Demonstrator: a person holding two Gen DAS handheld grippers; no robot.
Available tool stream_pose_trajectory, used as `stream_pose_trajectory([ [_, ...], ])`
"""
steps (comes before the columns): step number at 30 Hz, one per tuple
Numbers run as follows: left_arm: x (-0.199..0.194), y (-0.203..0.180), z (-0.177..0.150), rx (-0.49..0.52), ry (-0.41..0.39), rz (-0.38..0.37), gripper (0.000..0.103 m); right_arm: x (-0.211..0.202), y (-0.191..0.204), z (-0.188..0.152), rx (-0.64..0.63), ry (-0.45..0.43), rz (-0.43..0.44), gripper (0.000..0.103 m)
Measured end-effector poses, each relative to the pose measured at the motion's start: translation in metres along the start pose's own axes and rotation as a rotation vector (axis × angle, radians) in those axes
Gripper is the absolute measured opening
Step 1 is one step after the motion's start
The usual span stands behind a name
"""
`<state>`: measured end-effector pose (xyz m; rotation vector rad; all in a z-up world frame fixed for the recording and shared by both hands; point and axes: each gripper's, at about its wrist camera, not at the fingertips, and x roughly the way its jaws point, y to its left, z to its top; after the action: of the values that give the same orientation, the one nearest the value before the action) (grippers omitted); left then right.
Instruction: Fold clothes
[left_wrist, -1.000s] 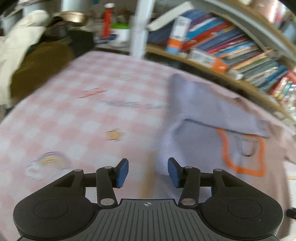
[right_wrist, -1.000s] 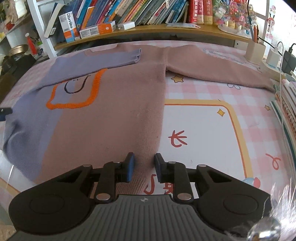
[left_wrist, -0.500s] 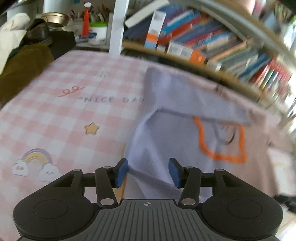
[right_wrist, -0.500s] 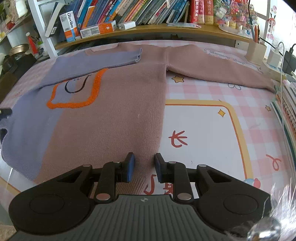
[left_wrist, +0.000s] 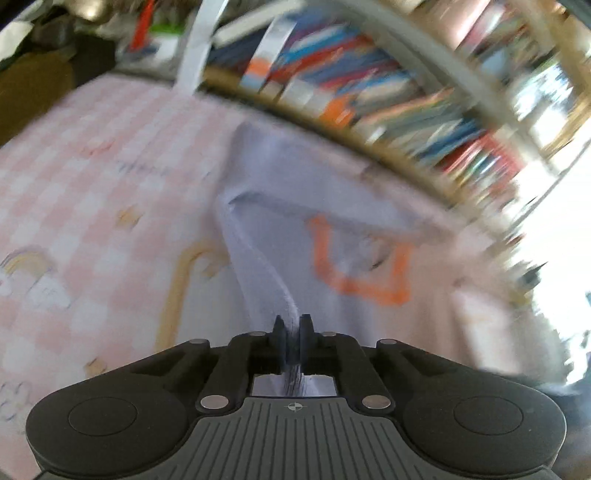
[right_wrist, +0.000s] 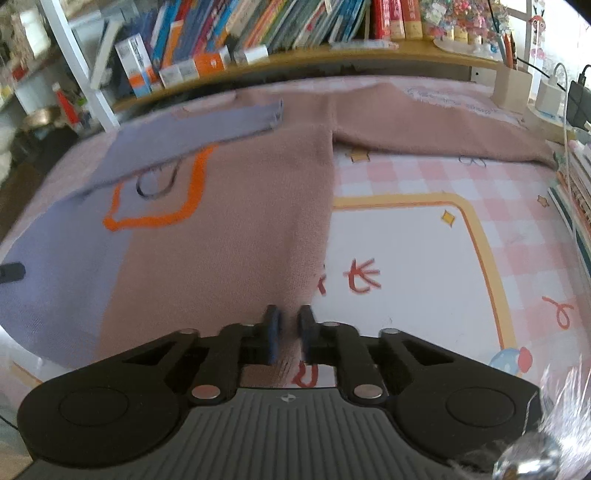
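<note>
The sweater (right_wrist: 229, 236) lies flat on the pink checked worktop (right_wrist: 424, 266), its long axis running from the hem at the near edge away toward the bookshelf (right_wrist: 295, 33). One lilac sleeve (right_wrist: 192, 136) is already folded across the chest, over the orange outline (right_wrist: 162, 206), while the brown sleeve (right_wrist: 443, 125) stretches out sideways along the foot of the bookshelf.

Both claws sit at the hem, the end farthest from the bookshelf. The left claw (left_wrist: 291, 339) is clenched on the lilac corner of the hem, and the cloth rises from it in a taut ridge toward the folded sleeve. The right claw (right_wrist: 289, 332) is pinched on the brown corner of the hem, the knit caught between its pads.

So the whole body of the sweater lies ahead of both claws, toward the bookshelf. I judge the coming move to be carrying the hem up and over along that axis to meet the shoulders, each hand on its own side.
</note>
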<state>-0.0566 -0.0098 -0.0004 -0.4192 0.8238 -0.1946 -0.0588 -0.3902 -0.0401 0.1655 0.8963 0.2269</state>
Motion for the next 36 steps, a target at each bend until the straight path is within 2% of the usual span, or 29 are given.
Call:
stream_pose_trajectory([
  [1,-0.008,-0.001,0.004,-0.001,-0.029,-0.020,0.005,-0.009,-0.001,0.005,0.011,-0.034,0.009,0.009],
  [3,-0.014,0.001,0.006,0.030,-0.033,0.014,0.006,-0.024,-0.003,0.013,0.030,-0.077,0.003,0.009],
  [6,0.004,0.010,-0.007,0.100,0.084,0.120,0.013,-0.018,-0.007,0.013,0.034,-0.020,0.003,0.009],
  [8,0.017,0.011,-0.018,0.145,0.142,0.177,0.013,-0.004,-0.005,0.005,0.022,0.042,-0.014,0.009],
  [11,0.020,0.008,-0.024,0.212,0.184,0.233,0.028,0.002,-0.001,-0.001,0.004,0.059,-0.047,0.012],
  [13,0.012,0.007,-0.020,0.246,0.166,0.272,0.042,0.000,0.001,0.001,-0.009,0.037,-0.073,0.021],
  [14,0.008,0.008,-0.017,0.259,0.147,0.305,0.045,-0.003,0.003,0.002,-0.026,0.014,-0.085,0.027],
  [17,0.000,0.002,-0.004,0.333,0.077,0.393,0.047,-0.009,0.005,0.009,-0.056,-0.048,-0.091,0.028],
  [20,0.008,-0.015,0.012,0.379,0.011,0.381,0.047,-0.004,0.009,0.011,-0.054,-0.047,-0.068,0.033],
  [23,0.037,-0.051,0.019,0.443,0.001,0.288,0.047,0.004,0.015,0.007,-0.066,-0.020,-0.062,0.037],
  [25,0.058,-0.079,0.019,0.499,0.004,0.231,0.048,0.008,0.019,0.004,-0.079,-0.002,-0.062,0.047],
  [26,0.070,-0.093,0.018,0.529,0.009,0.206,0.048,0.010,0.021,0.003,-0.089,0.008,-0.064,0.048],
  [27,0.082,-0.107,0.018,0.558,0.014,0.182,0.050,0.011,0.023,0.001,-0.100,0.018,-0.067,0.050],
  [30,0.116,-0.143,0.017,0.647,0.020,0.131,0.071,0.015,0.027,-0.004,-0.127,0.040,-0.079,0.057],
  [31,0.128,-0.152,0.017,0.676,0.019,0.121,0.074,0.017,0.028,-0.006,-0.132,0.045,-0.084,0.059],
  [36,0.178,-0.186,0.018,0.756,0.035,0.124,0.079,0.021,0.025,-0.015,-0.129,0.052,-0.082,0.066],
])
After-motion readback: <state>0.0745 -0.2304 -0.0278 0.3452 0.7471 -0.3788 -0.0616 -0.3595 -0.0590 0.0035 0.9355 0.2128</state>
